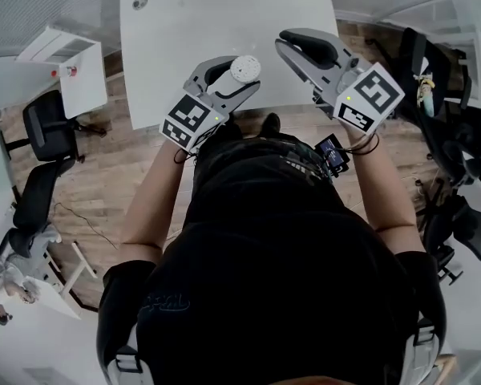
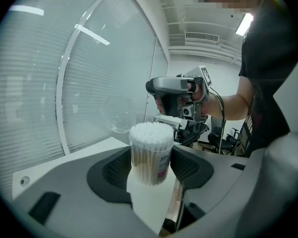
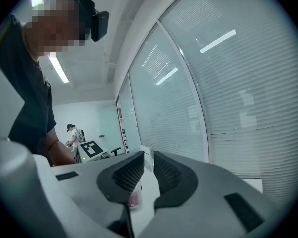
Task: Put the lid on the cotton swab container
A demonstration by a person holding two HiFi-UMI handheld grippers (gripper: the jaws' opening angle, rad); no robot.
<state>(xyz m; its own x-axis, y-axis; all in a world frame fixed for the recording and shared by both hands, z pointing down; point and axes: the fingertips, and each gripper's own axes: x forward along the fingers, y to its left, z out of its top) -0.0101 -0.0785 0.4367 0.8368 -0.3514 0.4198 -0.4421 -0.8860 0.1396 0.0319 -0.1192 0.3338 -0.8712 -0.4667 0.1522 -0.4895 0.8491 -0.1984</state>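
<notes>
My left gripper [image 1: 234, 79] is shut on a clear cotton swab container [image 1: 244, 69], upright and packed with white swabs, with no lid on it. In the left gripper view the container [image 2: 150, 155] stands between the dark pads [image 2: 120, 168]. My right gripper [image 1: 287, 46] hovers to its right over the white table [image 1: 192, 30], jaws nearly together. In the right gripper view a thin clear lid [image 3: 146, 155] is pinched edge-on at the tips [image 3: 148, 165]. From the left gripper view the lid [image 2: 116, 115] hangs in the air beside the right gripper [image 2: 161, 120], up behind the container.
Both grippers are near the table's front edge, which runs just in front of the person's body. Black office chairs [image 1: 48, 131] and a white desk [image 1: 72, 62] stand on the wooden floor at the left. More chairs [image 1: 441, 95] crowd the right. Windows with blinds [image 2: 64, 83] lie beyond the table.
</notes>
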